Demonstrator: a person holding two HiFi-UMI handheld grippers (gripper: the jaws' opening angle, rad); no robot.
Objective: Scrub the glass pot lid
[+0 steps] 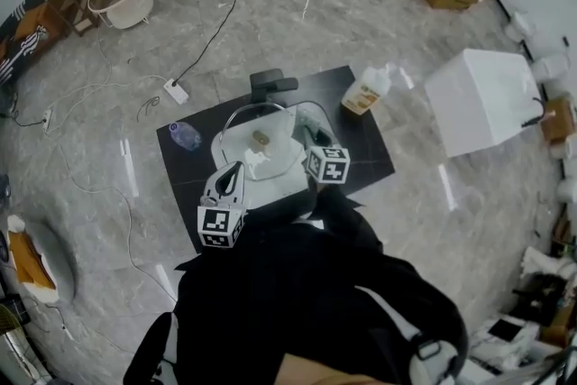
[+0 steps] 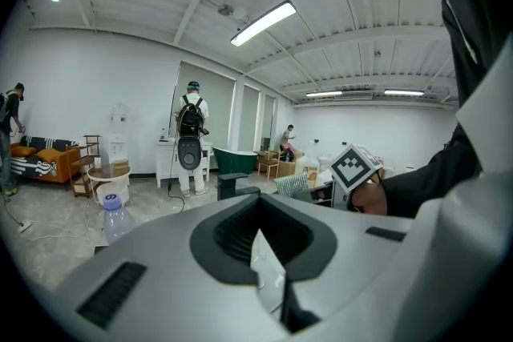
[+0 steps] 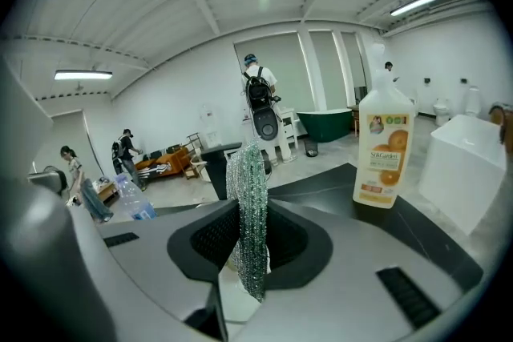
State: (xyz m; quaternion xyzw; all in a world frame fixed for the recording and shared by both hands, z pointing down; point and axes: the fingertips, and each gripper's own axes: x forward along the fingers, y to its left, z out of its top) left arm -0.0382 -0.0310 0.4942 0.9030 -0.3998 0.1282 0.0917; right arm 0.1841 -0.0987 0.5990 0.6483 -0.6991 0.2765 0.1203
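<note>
The lid [image 1: 261,140] sits in a white basin [image 1: 287,185] in the middle of the black mat [image 1: 370,153]. The left gripper [image 2: 260,244] is clamped on its near-left edge. Just to its right, the right gripper [image 3: 250,244] is closed on a green scrubber [image 3: 250,196]. A soap bottle [image 1: 366,91] stands at the far right.

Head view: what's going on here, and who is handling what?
A person stands over a white basin on a black mat, a gripper in each hand. The left gripper is shut on a thin glassy edge, apparently the glass pot lid in the basin. The right gripper is clamped on a sparkly green scrubbing cloth. A detergent bottle stands nearby on the mat.
</note>
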